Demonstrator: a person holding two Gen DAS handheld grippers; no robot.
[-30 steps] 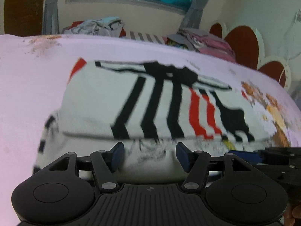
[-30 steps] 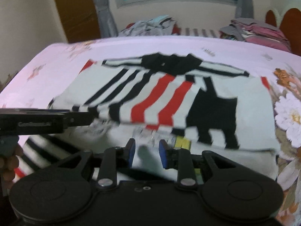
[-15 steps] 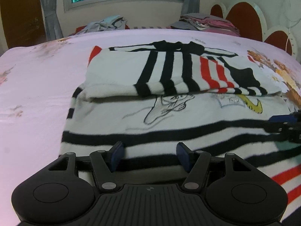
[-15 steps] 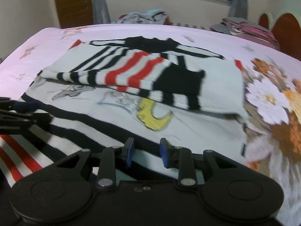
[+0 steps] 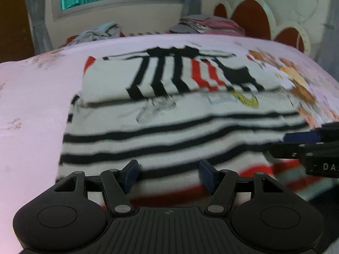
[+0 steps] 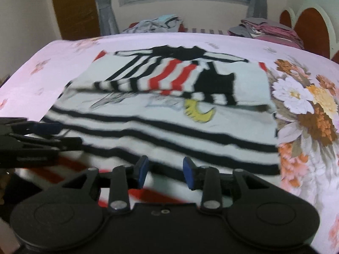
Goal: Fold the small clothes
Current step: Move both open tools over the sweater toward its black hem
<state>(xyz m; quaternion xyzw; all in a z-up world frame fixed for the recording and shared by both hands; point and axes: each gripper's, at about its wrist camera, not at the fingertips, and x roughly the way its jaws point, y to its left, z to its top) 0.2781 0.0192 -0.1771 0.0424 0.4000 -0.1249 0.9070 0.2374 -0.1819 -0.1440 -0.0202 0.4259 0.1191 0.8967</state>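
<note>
A white shirt [image 5: 169, 124] with black and red stripes and a cartoon print lies on the pink bed, its far part folded over toward me [image 5: 161, 78]. It also shows in the right wrist view [image 6: 165, 114]. My left gripper [image 5: 168, 175] is open and empty above the shirt's near striped hem. My right gripper [image 6: 165, 171] is open and empty above the same hem, to the right; it also shows at the right edge of the left wrist view [image 5: 307, 141]. The left gripper shows at the left edge of the right wrist view [image 6: 42, 135].
The pink floral bedsheet [image 6: 307, 105] spreads around the shirt. A loose pile of clothes [image 5: 99, 31] and a folded stack [image 5: 207, 24] sit at the bed's far edge below a window. A red headboard [image 5: 250, 19] stands at the right.
Both grippers have pulled back toward the near hem, so more of the lower striped part shows. The right gripper's jaws have opened wider. The shirt's fold lies as before.
</note>
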